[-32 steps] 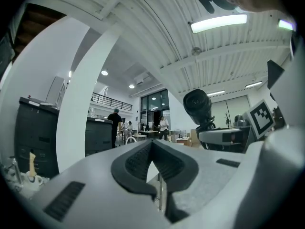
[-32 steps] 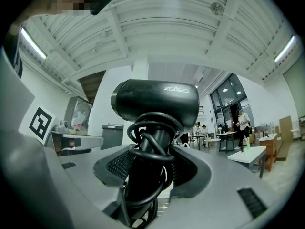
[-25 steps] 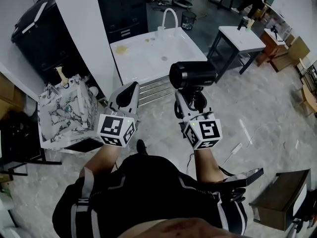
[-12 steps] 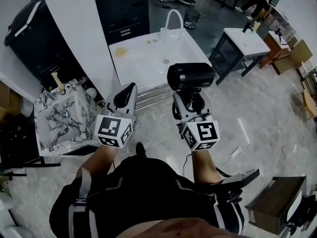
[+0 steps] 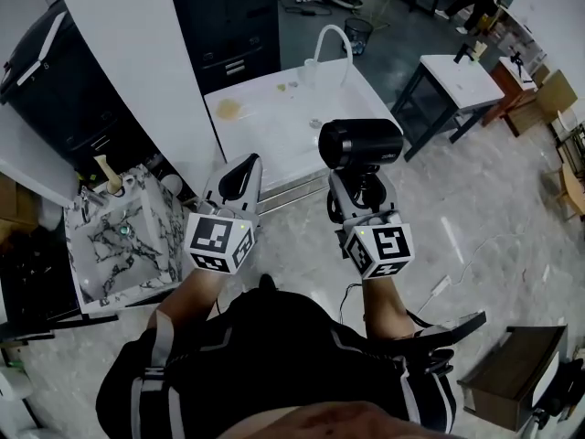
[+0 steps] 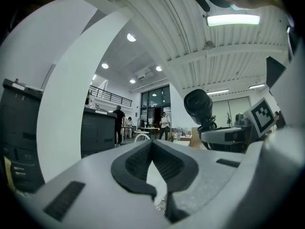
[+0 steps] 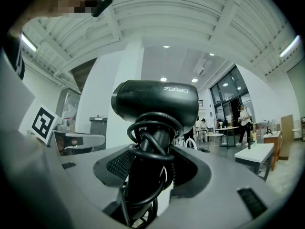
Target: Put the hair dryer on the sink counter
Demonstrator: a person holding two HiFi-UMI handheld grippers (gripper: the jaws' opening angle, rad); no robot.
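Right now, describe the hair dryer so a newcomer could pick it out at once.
Find the white sink counter with the curved white faucet at the top of the head view. Just before it, the right gripper holds the black hair dryer by its cord-wrapped handle. It is the only glossy black barrel there; the left gripper beside it is empty.

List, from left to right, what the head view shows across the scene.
marbled box → left gripper → hair dryer, held in the right gripper → white side table
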